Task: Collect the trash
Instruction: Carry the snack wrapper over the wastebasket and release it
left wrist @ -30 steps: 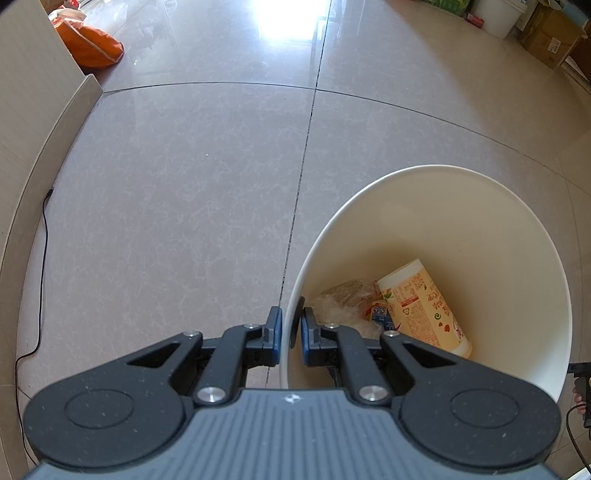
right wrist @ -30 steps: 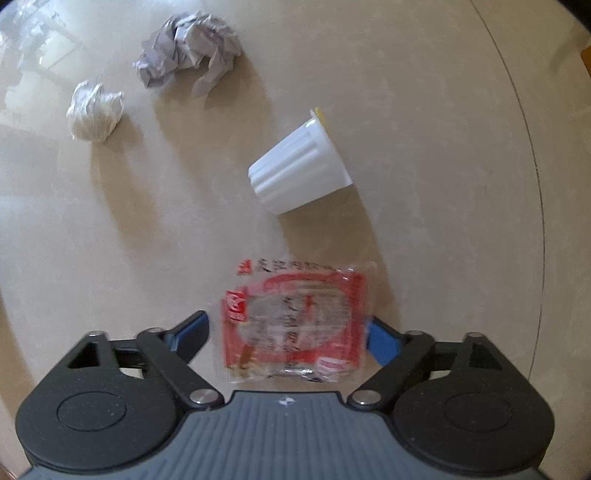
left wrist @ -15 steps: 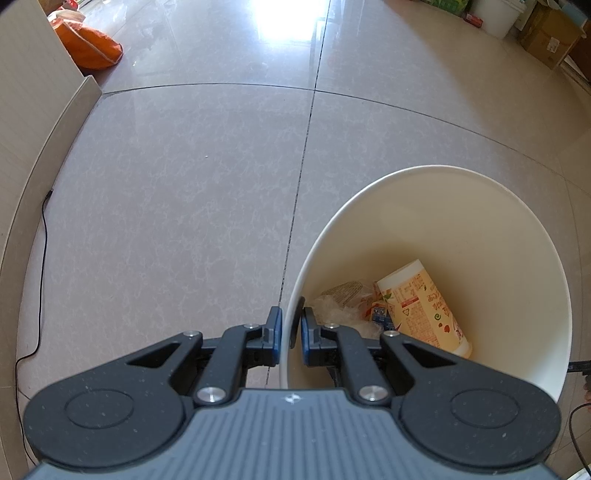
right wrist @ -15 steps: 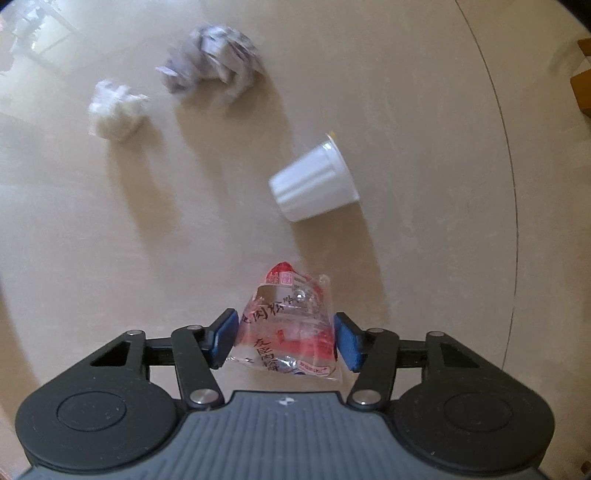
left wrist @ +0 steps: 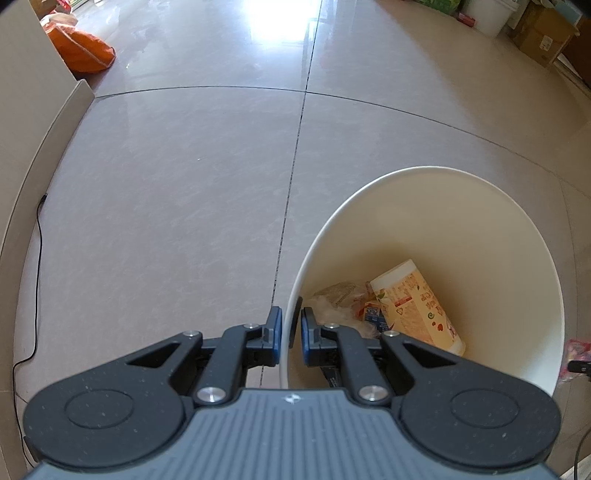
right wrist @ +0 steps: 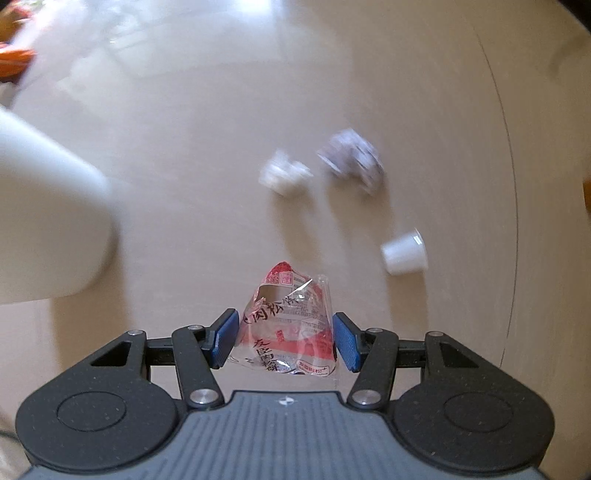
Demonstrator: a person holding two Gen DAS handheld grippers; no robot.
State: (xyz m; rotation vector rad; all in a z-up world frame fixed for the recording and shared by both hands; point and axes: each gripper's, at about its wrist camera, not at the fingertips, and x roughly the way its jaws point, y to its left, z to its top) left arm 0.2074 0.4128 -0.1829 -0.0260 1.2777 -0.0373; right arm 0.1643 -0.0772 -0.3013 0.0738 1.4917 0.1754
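My left gripper [left wrist: 289,334] is shut on the near rim of a cream-white trash bin [left wrist: 461,236], one finger inside and one outside. In the bin lie a printed paper cup [left wrist: 417,306] and crumpled wrappers [left wrist: 347,302]. My right gripper [right wrist: 282,338] is shut on a red-and-clear snack wrapper [right wrist: 291,325], held above the floor. On the floor beyond lie a white plastic cup [right wrist: 404,253] on its side, a white paper ball [right wrist: 284,175] and a grey crumpled paper [right wrist: 351,160]. The bin's outer wall [right wrist: 48,221] fills the left of the right wrist view.
Tiled floor all around. A wall [left wrist: 22,122] with a black cable [left wrist: 37,258] runs along the left. An orange bag [left wrist: 83,48] lies far left; cardboard boxes [left wrist: 543,33] and a white bucket [left wrist: 491,14] stand at the far right.
My right gripper shut on the wrapper, lifted it and swung left toward the bin; the floor trash now looks farther away and blurred. The left gripper and bin have not moved.
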